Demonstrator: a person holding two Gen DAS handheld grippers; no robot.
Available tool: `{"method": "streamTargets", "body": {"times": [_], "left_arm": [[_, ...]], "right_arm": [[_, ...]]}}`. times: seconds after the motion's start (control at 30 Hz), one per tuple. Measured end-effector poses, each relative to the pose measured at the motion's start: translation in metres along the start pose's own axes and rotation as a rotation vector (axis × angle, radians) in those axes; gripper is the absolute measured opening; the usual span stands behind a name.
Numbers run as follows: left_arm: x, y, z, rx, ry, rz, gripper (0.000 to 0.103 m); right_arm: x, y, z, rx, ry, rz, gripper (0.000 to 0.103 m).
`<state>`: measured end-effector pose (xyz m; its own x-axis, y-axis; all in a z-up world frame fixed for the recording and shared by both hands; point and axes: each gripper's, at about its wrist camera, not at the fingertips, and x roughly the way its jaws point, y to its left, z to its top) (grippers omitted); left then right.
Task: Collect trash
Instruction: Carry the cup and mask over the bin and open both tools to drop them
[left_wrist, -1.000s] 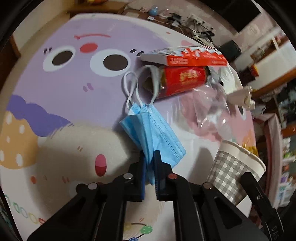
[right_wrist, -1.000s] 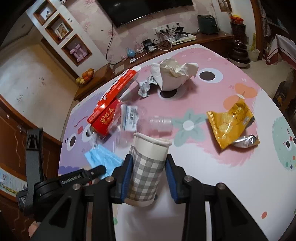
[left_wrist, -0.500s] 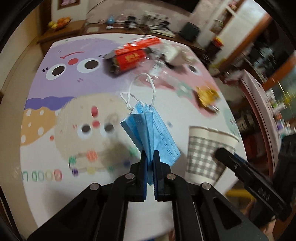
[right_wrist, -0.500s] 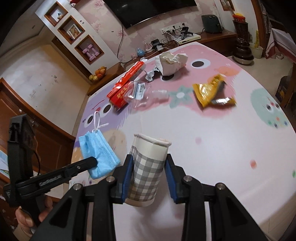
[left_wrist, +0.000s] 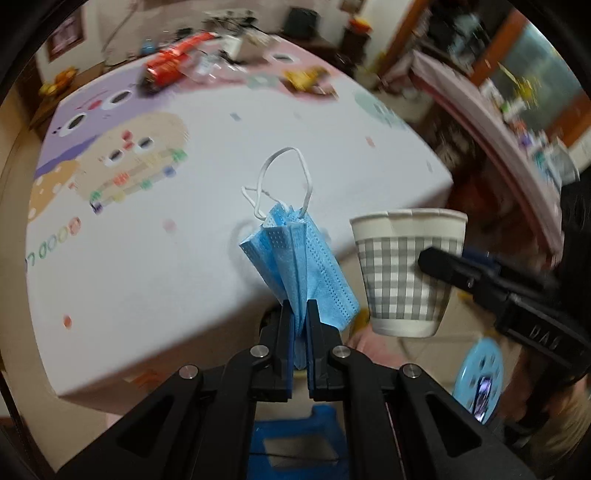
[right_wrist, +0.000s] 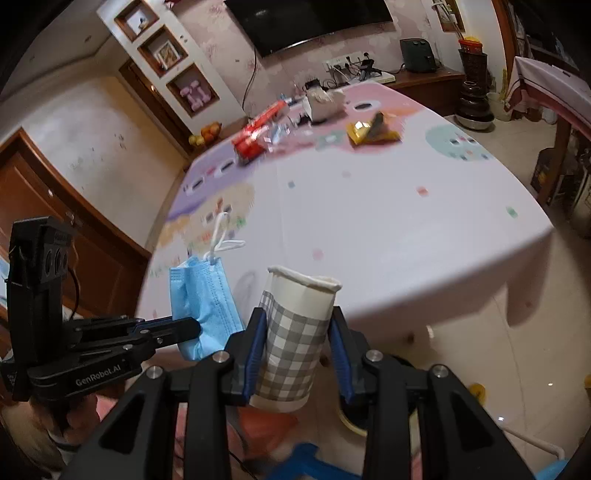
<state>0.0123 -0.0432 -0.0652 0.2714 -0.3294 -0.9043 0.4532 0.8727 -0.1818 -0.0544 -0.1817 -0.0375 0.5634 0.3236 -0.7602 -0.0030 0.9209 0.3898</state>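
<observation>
A folded blue face mask (left_wrist: 295, 254) with white ear loops hangs pinched in my left gripper (left_wrist: 300, 314), which is shut on it above the table's near edge. The same mask (right_wrist: 201, 299) shows at the left of the right wrist view, held by the left gripper (right_wrist: 192, 326). My right gripper (right_wrist: 295, 328) is shut on a grey-checked paper cup (right_wrist: 295, 332), held upright just past the table edge. That cup (left_wrist: 404, 269) appears right of the mask in the left wrist view. Far back on the table lie a red pack (right_wrist: 255, 138), a yellow wrapper (right_wrist: 371, 131) and crumpled white paper (right_wrist: 325, 103).
The table (right_wrist: 388, 229) has a pastel cartoon cloth and takes up most of both views. A blue stool (left_wrist: 295, 439) stands on the floor below the grippers, and a light blue round object (left_wrist: 480, 380) lies at the right. A sideboard with clutter runs along the back wall.
Both grippers have pulled back from the trash pile to the table's near edge, carrying the mask and the cup. The left gripper has rolled; the floor and stool now show below.
</observation>
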Motion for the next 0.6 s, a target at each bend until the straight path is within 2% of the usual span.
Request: {"method": "streamTargets", "body": {"times": [0.13, 0.3, 0.43, 0.6], "left_arm": [[0.020, -0.027, -0.029, 0.111, 0.073, 0.020, 0.003], [0.064, -0.056, -0.057, 0.241, 0.151, 0.087, 0.003], [0.111, -0.066, -0.072, 0.288, 0.202, 0.121, 0.003], [0.166, -0.069, -0.087, 0.278, 0.275, 0.095, 0.003]], "right_arm": [[-0.002, -0.007, -0.032, -0.011, 0.064, -0.026, 0.034], [0.020, -0.028, -0.071, 0.008, 0.144, -0.081, 0.034], [0.056, -0.060, -0.099, 0.071, 0.208, -0.127, 0.034], [0.100, -0.108, -0.129, 0.186, 0.265, -0.162, 0.034]]}}
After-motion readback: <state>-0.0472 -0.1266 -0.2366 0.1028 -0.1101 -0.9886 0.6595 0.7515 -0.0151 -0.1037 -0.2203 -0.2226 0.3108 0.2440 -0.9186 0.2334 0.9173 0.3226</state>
